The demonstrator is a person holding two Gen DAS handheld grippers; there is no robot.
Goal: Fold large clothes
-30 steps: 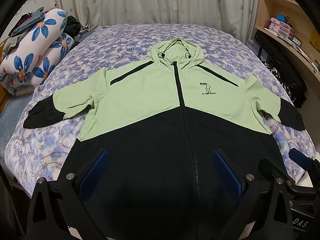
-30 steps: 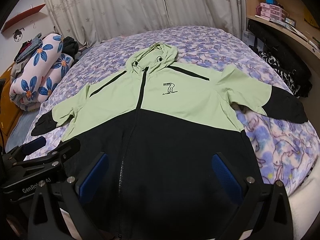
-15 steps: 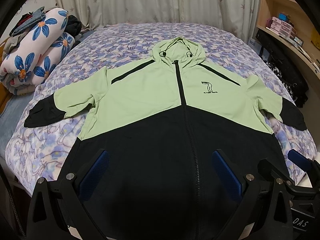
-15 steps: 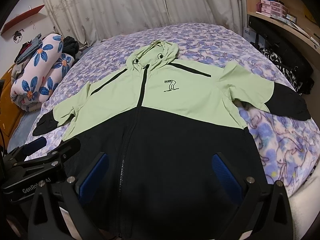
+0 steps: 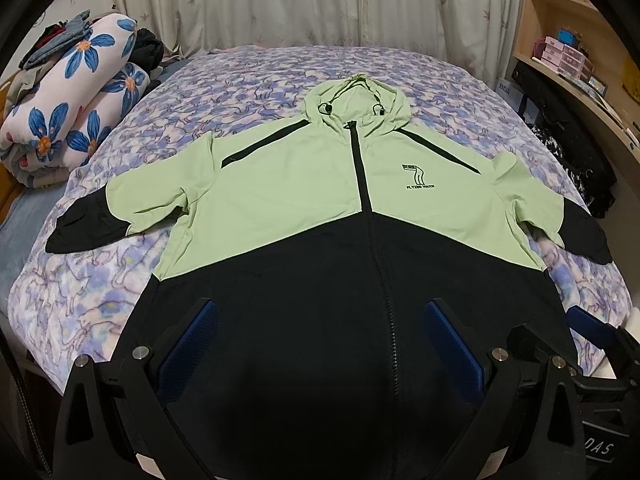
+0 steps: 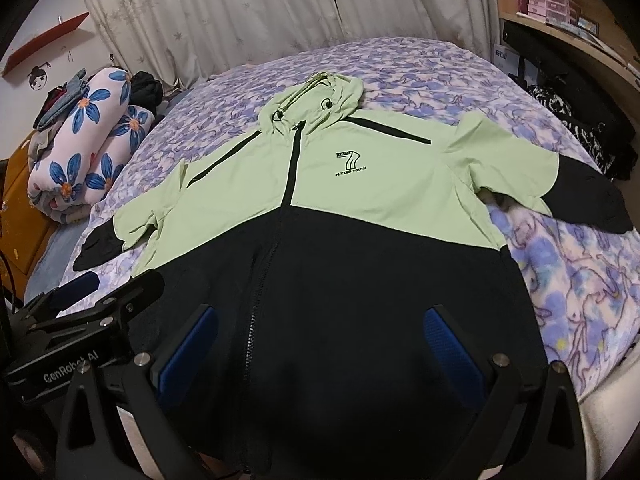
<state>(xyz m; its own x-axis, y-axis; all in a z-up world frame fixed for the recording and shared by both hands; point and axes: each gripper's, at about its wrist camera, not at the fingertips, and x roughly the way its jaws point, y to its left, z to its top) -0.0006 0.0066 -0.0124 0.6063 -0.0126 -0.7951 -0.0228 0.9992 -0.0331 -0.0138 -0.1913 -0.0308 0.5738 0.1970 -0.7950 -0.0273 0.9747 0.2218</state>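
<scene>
Jacket [image 5: 320,216] flat, zipped, on bed [image 5: 248,80]; our left tongs [image 5: 320,344] and right tongs [image 6: 320,344] gape empty above hem: slick fabric may slip, a sleeve [image 6: 560,184] may drag.

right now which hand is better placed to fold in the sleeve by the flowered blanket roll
Left. The left gripper hovers open over the hem on that side of the jacket, nearer that sleeve. The right gripper, also open, sits toward the other sleeve.
</scene>
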